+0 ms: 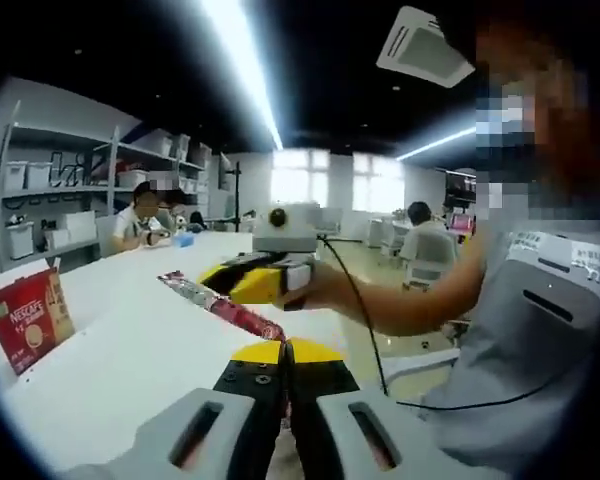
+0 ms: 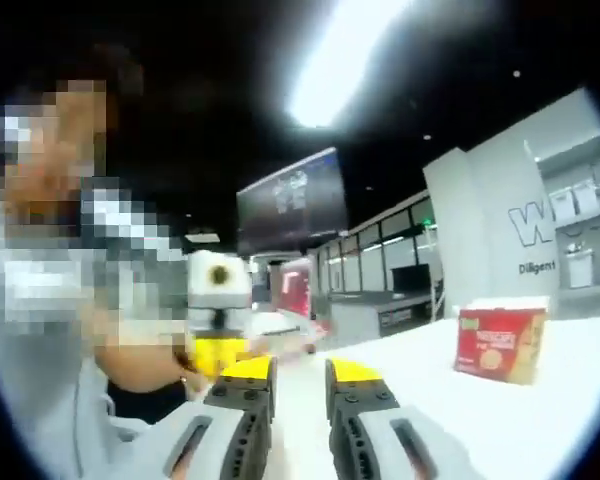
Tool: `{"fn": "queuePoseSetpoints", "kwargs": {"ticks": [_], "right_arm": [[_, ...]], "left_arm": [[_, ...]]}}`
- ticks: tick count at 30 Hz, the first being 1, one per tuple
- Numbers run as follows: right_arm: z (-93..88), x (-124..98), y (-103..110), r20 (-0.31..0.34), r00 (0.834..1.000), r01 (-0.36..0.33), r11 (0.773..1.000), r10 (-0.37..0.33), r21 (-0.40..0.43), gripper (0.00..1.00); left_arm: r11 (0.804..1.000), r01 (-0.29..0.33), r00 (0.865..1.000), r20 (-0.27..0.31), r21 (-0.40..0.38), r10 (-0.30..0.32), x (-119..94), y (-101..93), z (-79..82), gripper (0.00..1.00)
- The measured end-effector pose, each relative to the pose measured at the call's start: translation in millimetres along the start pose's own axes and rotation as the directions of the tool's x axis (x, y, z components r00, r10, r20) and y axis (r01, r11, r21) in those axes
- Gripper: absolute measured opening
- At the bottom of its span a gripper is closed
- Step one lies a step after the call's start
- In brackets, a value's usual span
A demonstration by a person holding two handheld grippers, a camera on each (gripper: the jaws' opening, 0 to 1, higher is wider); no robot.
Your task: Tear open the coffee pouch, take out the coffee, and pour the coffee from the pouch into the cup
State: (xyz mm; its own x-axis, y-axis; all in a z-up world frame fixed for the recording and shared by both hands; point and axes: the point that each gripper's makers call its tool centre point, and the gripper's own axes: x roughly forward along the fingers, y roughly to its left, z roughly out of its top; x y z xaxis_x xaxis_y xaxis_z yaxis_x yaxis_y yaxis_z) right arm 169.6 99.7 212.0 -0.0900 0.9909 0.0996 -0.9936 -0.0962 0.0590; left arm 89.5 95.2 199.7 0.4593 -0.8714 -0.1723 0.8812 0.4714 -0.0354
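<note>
the left gripper (image 1: 285,352) is pinching the thin, glossy red coffee pouch (image 1: 220,305) over the white table (image 1: 110,370); the right gripper (image 1: 252,280) is gripping its far end at 11 o'clock, blurred. a red cardboard box (image 2: 500,345) is sitting at 3 o'clock.

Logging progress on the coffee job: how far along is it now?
Done: the red coffee stick pouch is off the white table and stretched between both grippers. In hand: the left gripper is shut on its near end and the right gripper pinches it further along, ready for tearing. No tear is visible. Left: tearing and pouring.
</note>
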Motion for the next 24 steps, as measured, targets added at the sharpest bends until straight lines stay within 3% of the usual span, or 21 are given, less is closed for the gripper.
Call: {"fn": "queuePoseSetpoints", "kwargs": {"ticks": [4,6,8,12,17,20,24], "right_arm": [[-12.2,8,-41,-0.064,0.996,0.052,0.998,-0.054,-0.028,0.21],[-11.9,11,-51,-0.062,0.997,0.053,0.998,-0.054,-0.017,0.21],[-8.0,14,-46,-0.052,0.998,0.046,0.999,-0.047,-0.013,0.21],[6.2,15,1,-0.009,1.0,-0.028,0.998,0.028,-0.05,0.21],[8.6,3,78,0.013,0.994,-0.105,0.991,0.106,-0.083,0.2],[9.5,-2,132,0.039,0.978,-0.201,0.977,0.204,-0.071,0.2],[0.3,-5,184,0.023,0.966,-0.255,0.964,0.258,-0.07,0.21]], "left_arm": [[1.0,0.016,1.0,0.012,-0.004,-0.016,-1,-2.8,2.6,0.03],[1.0,0.01,1.0,0.008,-0.004,-0.01,-1,-1.0,1.7,0.03],[1.0,0.006,1.0,0.004,-0.01,-0.006,-2,2.5,0.0,0.03],[0.999,-0.017,1.0,0.005,-0.029,0.017,-4,10.4,-2.4,0.03],[0.996,-0.037,0.999,0.011,-0.076,0.038,-8,21.4,-3.6,0.03],[0.995,-0.042,0.999,0.007,-0.088,0.043,-5,22.9,-5.5,0.03],[0.995,-0.028,0.999,0.014,-0.091,0.03,-1,18.1,-5.0,0.03]]}}
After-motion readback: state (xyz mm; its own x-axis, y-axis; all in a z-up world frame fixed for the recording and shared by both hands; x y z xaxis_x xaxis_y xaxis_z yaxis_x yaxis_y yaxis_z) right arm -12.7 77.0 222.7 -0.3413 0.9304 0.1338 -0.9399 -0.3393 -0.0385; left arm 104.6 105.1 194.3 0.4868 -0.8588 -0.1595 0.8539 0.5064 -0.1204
